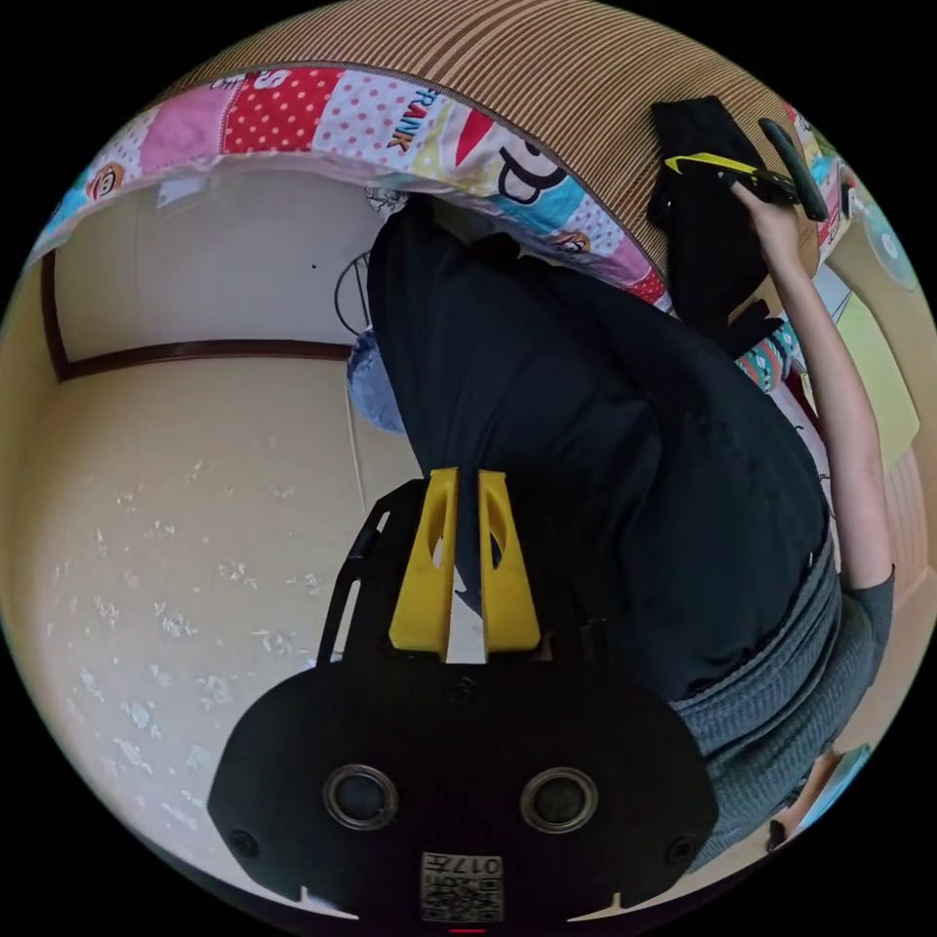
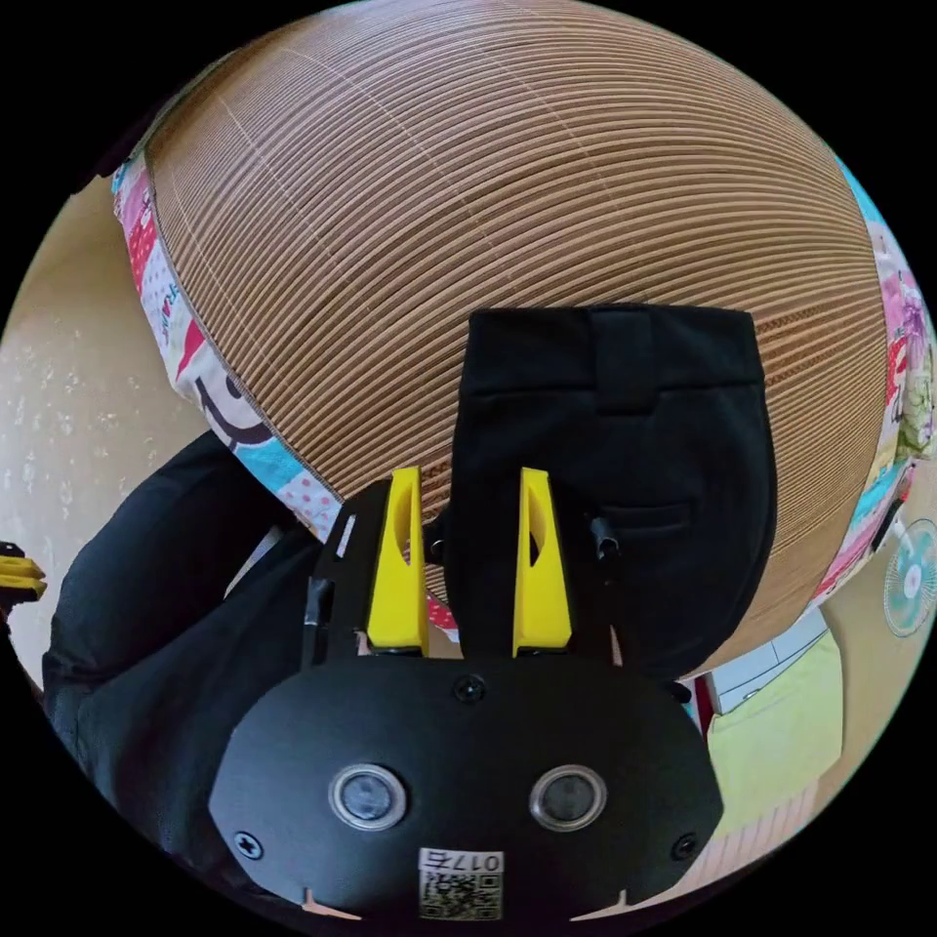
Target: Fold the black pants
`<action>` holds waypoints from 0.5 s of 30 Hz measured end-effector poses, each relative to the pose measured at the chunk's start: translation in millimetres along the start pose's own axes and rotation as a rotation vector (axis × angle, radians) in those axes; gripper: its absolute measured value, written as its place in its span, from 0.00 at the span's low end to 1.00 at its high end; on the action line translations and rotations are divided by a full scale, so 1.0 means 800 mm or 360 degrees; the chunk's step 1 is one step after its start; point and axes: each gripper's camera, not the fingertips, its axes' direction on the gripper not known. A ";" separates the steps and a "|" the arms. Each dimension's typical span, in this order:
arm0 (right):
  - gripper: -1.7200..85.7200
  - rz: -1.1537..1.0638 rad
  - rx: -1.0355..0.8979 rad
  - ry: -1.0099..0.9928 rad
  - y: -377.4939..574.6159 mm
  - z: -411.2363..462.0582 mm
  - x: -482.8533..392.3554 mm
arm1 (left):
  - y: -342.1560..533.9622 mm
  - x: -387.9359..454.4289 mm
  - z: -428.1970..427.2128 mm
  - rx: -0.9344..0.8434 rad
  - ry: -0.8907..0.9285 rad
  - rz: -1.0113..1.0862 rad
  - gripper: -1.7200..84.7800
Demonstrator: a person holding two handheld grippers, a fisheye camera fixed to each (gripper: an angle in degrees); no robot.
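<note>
Black pants (image 2: 625, 459): folded into a compact block, matte woven cloth, waistband with a belt loop on the far side, a welt pocket slit across the middle. In the right gripper view they lay flat on the ribbed mat (image 2: 508, 195), close to the mat's near edge. In the left gripper view the same pants (image 1: 703, 244) sat at the mat's far end, one end hanging over the bed's edge.

Your right gripper (image 2: 468, 508): yellow plastic jaws stood well apart, hovering over the near edge of the pants; whether either jaw touched the cloth could not be told. Nothing was clamped between them. In the left gripper view this gripper (image 1: 756, 176) appeared in your hand (image 1: 771, 220), above the pants.

Your left gripper (image 1: 466, 508): yellow jaws nearly together, a narrow slit between them. Dark cloth lay behind them; whether they pinched anything could not be told.

Ribbed mat: tan, fine parallel ridges, covering the bed top.

Patchwork cover (image 1: 390, 122): bright cartoon print, dots and letters, hanging along the bed's side below the mat's edge.

Your dark top (image 1: 605, 439) and grey ribbed garment (image 1: 781, 683): seen in the left gripper view, beside the bed.

Floor (image 1: 176, 547): pale cream with a faint flecked pattern.

Small fan (image 2: 913, 576): teal blades, off past the bed's corner.
</note>
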 end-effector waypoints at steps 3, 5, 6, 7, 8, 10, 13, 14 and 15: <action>0.20 0.0057 -0.0081 -0.0084 -0.030 0.013 0.014 | 0.022 -0.017 0.012 0.0041 0.0061 -0.0023 0.07; 0.18 0.0085 -0.0058 -0.0005 -0.033 0.019 0.012 | 0.026 -0.015 0.015 0.0050 -0.0002 -0.0002 0.06; 0.17 0.0069 -0.0051 0.0006 -0.032 0.020 0.009 | 0.025 -0.013 0.015 0.0041 -0.0017 0.0008 0.06; 0.17 0.0047 -0.0042 0.0047 -0.029 0.023 0.000 | 0.019 -0.008 0.015 0.0017 -0.0041 0.0037 0.06; 0.16 -0.0003 -0.0042 0.0120 -0.024 0.025 -0.013 | 0.011 -0.002 0.012 -0.0002 -0.0062 0.0079 0.06; 0.14 -0.0094 -0.0060 0.0264 -0.014 0.030 -0.035 | -0.005 0.008 0.002 -0.0016 -0.0103 0.0137 0.05; 0.08 -0.0062 0.0024 0.0163 0.017 0.021 -0.039 | -0.030 0.031 -0.026 -0.0010 -0.0200 0.0224 0.05; 0.07 0.0025 0.0117 0.0005 0.041 0.012 -0.026 | -0.038 0.044 -0.039 0.0011 -0.0254 0.0271 0.05; 0.07 0.0075 0.0179 -0.0097 0.056 0.006 -0.017 | -0.041 0.051 -0.045 0.0023 -0.0283 0.0297 0.05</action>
